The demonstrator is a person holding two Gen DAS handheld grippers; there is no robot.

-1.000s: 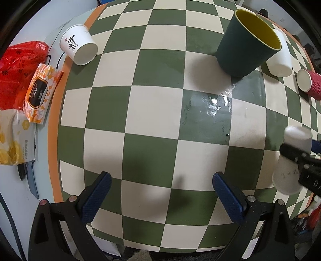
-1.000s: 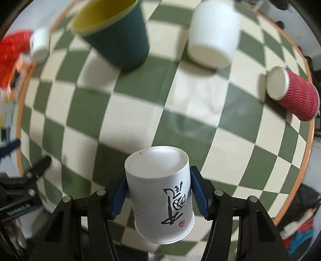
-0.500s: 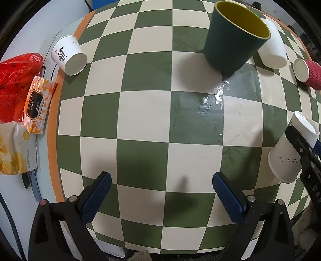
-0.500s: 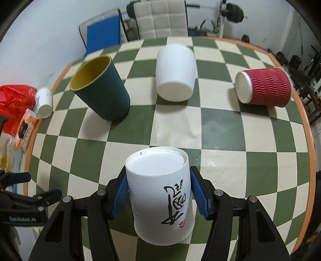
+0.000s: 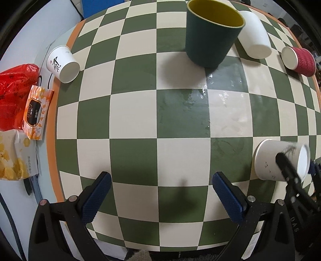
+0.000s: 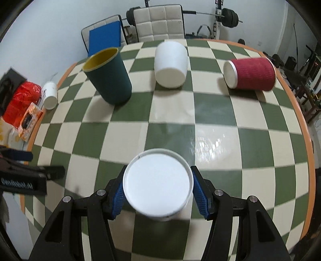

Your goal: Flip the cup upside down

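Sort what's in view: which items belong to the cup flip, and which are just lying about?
In the job:
- white paper cup, held base-first toward the camera
- right gripper, jaws shut on it

Lying about:
- left gripper, open, holding nothing
- green cup
- plain white cup
- red ribbed cup
- small printed cup
- wipes pack
- red bag

White wall [image 6: 50, 22], padded chair [image 6: 158, 23], barbell rack [image 6: 224, 17], checkered table [image 6: 210, 144]

Bright, even indoor light falls from above. Glare glints on the wet counter [image 6: 210, 143] ahead of the right fingers [image 6: 200, 192]. Soft shadows spread beside the green cup [image 5: 210, 38]. Fisheye bending curves the checks; dark corners frame both views. The right view is slightly motion-blurred.
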